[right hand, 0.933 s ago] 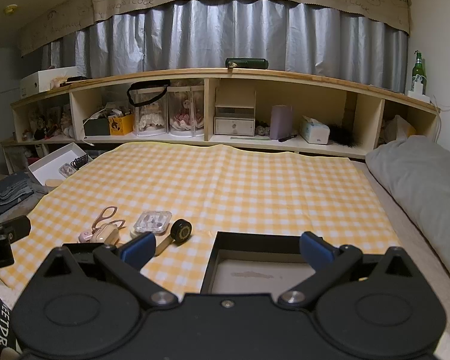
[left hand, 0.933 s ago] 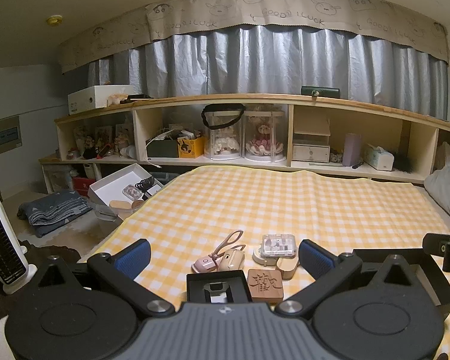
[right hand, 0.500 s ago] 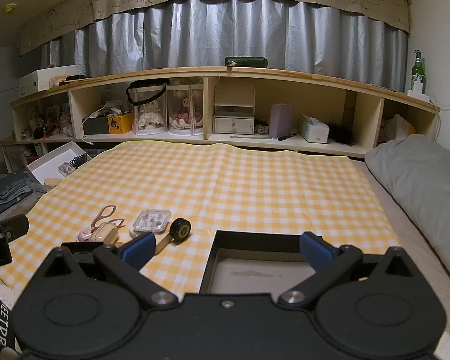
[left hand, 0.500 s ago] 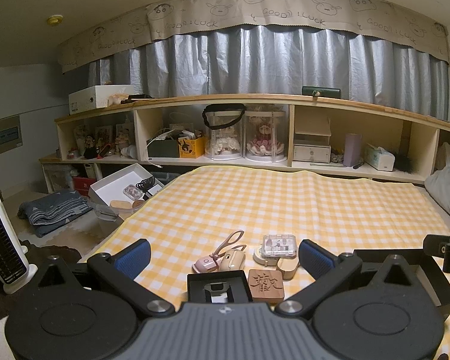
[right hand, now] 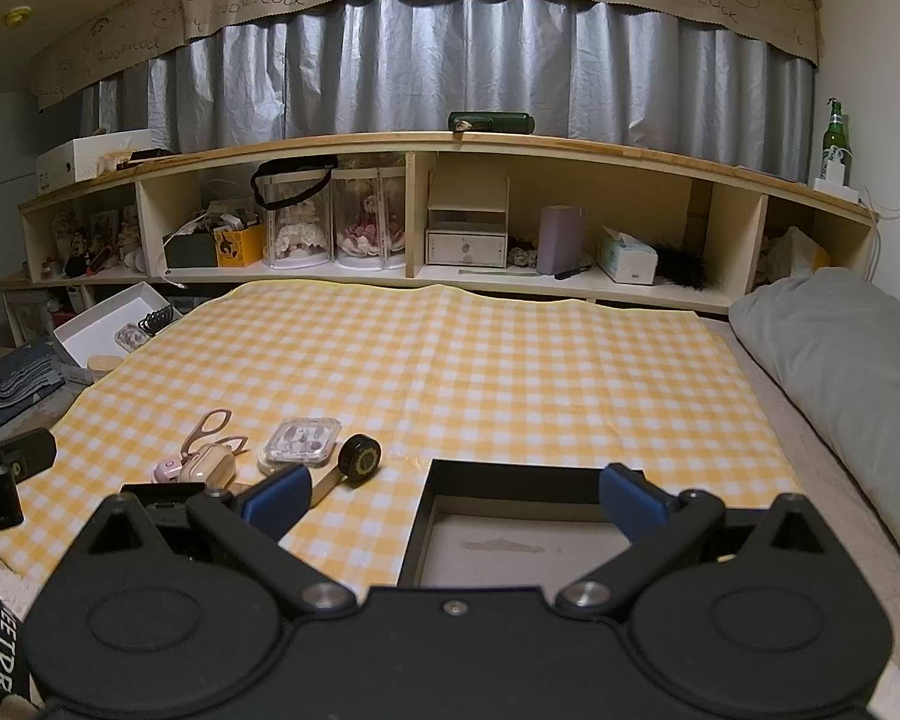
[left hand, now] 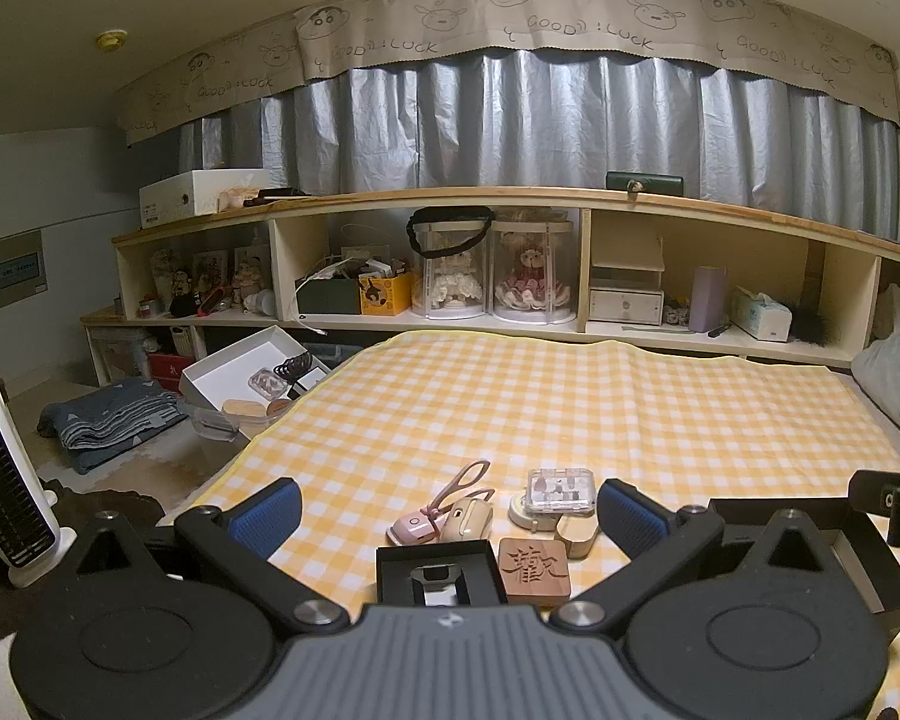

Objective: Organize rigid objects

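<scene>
Small objects lie in a cluster on the yellow checked cloth (left hand: 570, 396): pink scissors (left hand: 465, 480), a pink case (left hand: 413, 529), a beige case (left hand: 467, 519), a clear plastic box (left hand: 558, 491), a carved wooden block (left hand: 534, 567) and a small black box (left hand: 435, 573). My left gripper (left hand: 447, 510) is open and empty, just behind the cluster. In the right wrist view the cluster sits at the left, with a black roll (right hand: 360, 459) beside the clear box (right hand: 300, 441). My right gripper (right hand: 453, 495) is open and empty over a black tray (right hand: 510, 531).
A long wooden shelf (left hand: 510, 324) full of items runs along the far edge of the bed. A grey pillow (right hand: 840, 360) lies at the right. A white open box (left hand: 252, 372), folded cloth (left hand: 108, 420) and a white heater (left hand: 6, 480) are on the floor at the left.
The right gripper has dipped and shifted very slightly. The left gripper and the objects have not moved.
</scene>
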The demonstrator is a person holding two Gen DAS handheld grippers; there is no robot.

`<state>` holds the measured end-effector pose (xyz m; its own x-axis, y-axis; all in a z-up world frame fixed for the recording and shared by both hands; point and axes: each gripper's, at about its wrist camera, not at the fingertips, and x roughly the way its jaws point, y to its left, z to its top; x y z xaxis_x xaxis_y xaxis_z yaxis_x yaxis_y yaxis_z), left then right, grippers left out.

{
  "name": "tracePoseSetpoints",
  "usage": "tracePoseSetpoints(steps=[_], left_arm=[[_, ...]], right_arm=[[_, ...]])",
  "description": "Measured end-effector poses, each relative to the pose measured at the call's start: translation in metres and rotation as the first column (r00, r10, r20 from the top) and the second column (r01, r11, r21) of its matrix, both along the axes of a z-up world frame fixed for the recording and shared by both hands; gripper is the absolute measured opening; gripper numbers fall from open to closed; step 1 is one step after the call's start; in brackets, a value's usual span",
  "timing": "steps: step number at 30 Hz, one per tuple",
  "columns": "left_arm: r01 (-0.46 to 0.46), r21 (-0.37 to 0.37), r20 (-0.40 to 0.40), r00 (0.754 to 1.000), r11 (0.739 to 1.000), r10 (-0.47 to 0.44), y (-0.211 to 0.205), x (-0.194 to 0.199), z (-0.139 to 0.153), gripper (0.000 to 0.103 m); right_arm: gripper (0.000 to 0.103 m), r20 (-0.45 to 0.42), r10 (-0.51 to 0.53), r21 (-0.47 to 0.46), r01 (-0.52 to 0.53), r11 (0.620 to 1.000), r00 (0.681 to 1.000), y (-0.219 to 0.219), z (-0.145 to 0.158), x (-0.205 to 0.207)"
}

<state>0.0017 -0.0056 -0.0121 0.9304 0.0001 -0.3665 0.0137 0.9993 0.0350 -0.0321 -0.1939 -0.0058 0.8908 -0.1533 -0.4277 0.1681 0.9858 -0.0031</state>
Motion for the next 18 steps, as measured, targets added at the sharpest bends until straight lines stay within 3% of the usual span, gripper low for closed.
tracePoseSetpoints(steps=[18], left_arm=[[0.001,0.0,-0.001,1.0,1.0,-0.001,0.0002,0.0002,0.0002,0.103]], right_arm=[[0.103,-0.003,0.0,0.0,0.0,1.0,1.0,-0.0002,-0.0014,0.0004]])
